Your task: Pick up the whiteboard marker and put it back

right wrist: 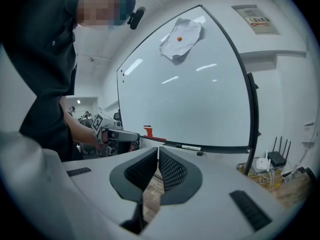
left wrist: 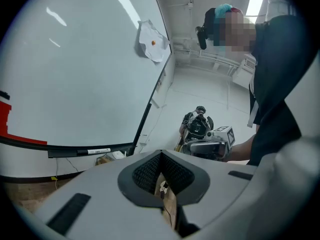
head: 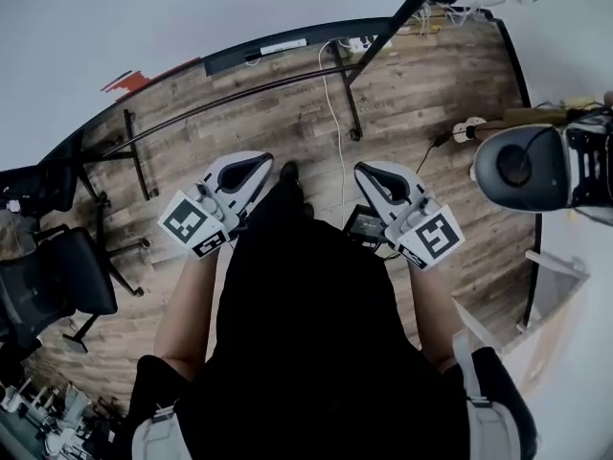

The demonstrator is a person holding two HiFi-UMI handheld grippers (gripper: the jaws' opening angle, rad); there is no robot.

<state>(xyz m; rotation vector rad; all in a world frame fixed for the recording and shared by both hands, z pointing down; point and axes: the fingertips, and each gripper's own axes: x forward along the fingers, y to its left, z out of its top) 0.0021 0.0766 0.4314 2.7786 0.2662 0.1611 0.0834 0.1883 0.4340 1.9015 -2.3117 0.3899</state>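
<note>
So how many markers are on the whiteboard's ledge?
1. One marker lies on the ledge along the whiteboard's bottom edge. A tiny dark bit beside it is too small to tell, so another may be hiding.

I see wood floor (head: 421, 94) under me and a black office chair (head: 57, 276) at my left. Crumpled paper (right wrist: 192, 31) sits on the whiteboard (right wrist: 190, 99), pinned by perhaps an orange magnet (right wrist: 180, 38).

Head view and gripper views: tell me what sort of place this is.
Probably an office or lab workroom. A large whiteboard stands on a frame, a black office chair sits on the wood-pattern floor, and a router with antennas and loose cables lies by the wall.
</note>
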